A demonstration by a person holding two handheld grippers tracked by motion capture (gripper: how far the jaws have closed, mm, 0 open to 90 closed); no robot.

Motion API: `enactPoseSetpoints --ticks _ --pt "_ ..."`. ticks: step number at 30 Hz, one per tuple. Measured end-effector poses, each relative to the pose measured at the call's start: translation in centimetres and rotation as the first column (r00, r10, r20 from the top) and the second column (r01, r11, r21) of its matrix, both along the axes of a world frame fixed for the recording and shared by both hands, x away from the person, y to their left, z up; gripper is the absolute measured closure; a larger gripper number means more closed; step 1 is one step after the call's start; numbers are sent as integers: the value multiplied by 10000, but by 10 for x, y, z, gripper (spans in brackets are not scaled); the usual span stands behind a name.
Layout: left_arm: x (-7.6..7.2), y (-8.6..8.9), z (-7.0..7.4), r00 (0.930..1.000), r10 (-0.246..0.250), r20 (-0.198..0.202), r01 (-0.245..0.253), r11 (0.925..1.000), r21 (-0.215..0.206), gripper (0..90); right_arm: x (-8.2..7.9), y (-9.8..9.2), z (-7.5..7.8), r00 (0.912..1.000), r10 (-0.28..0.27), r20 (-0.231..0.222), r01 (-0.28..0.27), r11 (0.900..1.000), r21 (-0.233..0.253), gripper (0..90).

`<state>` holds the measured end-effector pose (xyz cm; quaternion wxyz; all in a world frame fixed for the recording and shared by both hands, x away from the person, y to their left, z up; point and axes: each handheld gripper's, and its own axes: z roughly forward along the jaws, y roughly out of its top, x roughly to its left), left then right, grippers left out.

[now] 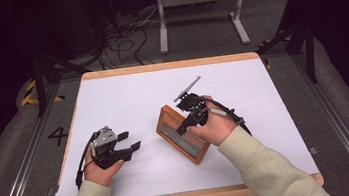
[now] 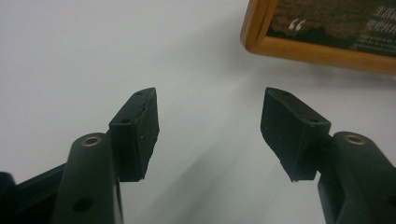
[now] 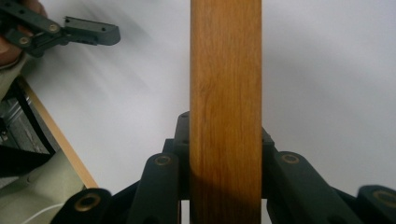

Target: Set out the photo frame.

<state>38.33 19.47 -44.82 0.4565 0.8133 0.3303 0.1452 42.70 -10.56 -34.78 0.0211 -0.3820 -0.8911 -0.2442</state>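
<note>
Right gripper: the black two-jaw right gripper [image 1: 189, 121] sat right of centre in the high view, its jaws pinched on the edge of the rectangular wooden picture frame with a dark printed panel [image 1: 181, 133].
Right gripper view: the frame's orange-brown wooden edge [image 3: 225, 102] ran straight up the middle of the picture, a jaw pressed against each side near the bottom.
Left gripper: the black left gripper with a grey plate on top [image 1: 131, 140] lay at lower left of the high view, its jaws spread wide with nothing between them.
Left gripper view: the two black fingertips [image 2: 140, 126] stood well apart over bare white surface; one corner of the frame [image 2: 261, 39] showed at upper right, apart from both jaws.
Frame's place: centre of the white table top with a pale wooden rim [image 1: 112, 100], lying askew, to the right of the left gripper.
Seen in one view, not another: pale lettering and a quotation mark on the dark panel appeared in the left gripper view; the high view gave just a dull grey panel.
Hard to make out: the lettering was too blurred to read; the frame was cut off by the picture edges in both gripper views; the right hand [image 1: 216, 128] covered part of the right gripper in the high view.
</note>
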Motion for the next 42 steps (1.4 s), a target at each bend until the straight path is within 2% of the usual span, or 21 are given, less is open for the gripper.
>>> enactPoseSetpoints --ticks 2,4,7,9,13,18,21,22,23,25,26,27,28,29,32,35,36,37,38,40,42 --pt "0 0 0 10000 12 -36 -12 10000 -21 379 -1 -2 6 9978 610 260 -603 9978 -257 728" --pt "0 0 0 10000 16 -34 -16 10000 -19 379 -3 -3 13 9868 1512 572 -1464 9859 -810 728" --pt "0 -1 0 10000 15 -46 -15 10000 -22 379 -4 -7 18 9755 2106 641 -2027 9728 -1120 729" --pt "0 -1 0 10000 13 -49 -13 10000 -26 379 -4 -8 20 9721 2264 614 -2183 9689 -1167 729" --pt "0 0 0 10000 -7 -47 7 10000 -6 378 -4 -14 28 9459 3177 663 -3050 9400 -1529 729" --pt "1 1 -1 9999 28 -102 -29 10000 -30 378 -5 -17 34 9016 4294 528 -4142 8919 -1817 729" --pt "1 0 -2 10000 -22 -69 22 10000 40 378 -4 -18 37 8670 4974 309 -4846 8560 -1800 730" --pt "1 0 -2 10000 -19 -77 20 10000 53 378 -4 -19 37 8603 5094 185 -4983 8481 -1802 730" --pt "1 0 -2 10000 -23 -74 23 10000 56 378 -2 -20 36 8450 5347 61 -5251 8318 -1802 732" --pt "1 0 -2 10000 -24 -95 24 10000 22 378 -1 -21 35 8319 5548 -36 -5461 8176 -1828 732" --pt "1 0 -2 9999 -18 -103 18 10000 18 378 0 -22 34 8186 5744 -32 -5647 8038 -1870 732" --pt "1 0 -2 9999 -18 -103 18 10000 18 378 0 -22 34 8186 5744 -32 -5647 8038 -1870 732" --pt "1 0 -2 9999 -16 -99 16 10000 17 378 1 -23 32 7988 6016 -34 -5917 7844 -1860 732" --pt "1 0 -2 9999 -16 -100 16 10000 3 378 1 -23 32 7988 6016 -34 -5917 7844 -1860 732" --pt "1 0 -2 9999 -13 -107 13 10000 19 378 4 -24 27 7663 6424 -42 -6313 7518 -1904 732" --pt "1 0 -2 9999 -14 -115 14 10000 18 378 5 -25 23 7478 6638 -72 -6530 7336 -1879 733" --pt "2 0 -2 10000 -29 -89 30 10000 52 378 6 -25 20 7359 6770 -101 -6667 7221 -1847 732" --pt "2 0 -2 10000 -29 -89 30 10000 52 378 6 -25 20 7359 6770 -101 -6667 7221 -1847 732" --pt "1 0 -2 9999 -15 -107 15 10000 28 378 7 -25 15 7312 6820 -184 -6737 7176 -1765 733" --pt "1 0 -2 9999 -11 -101 11 10000 28 378 8 -24 11 7344 6780 -303 -6709 7186 -1829 732" --pt "1 0 -2 9999 -12 -101 12 10000 33 378 9 -24 9 7336 6788 -312 -6719 7177 -1827 732"
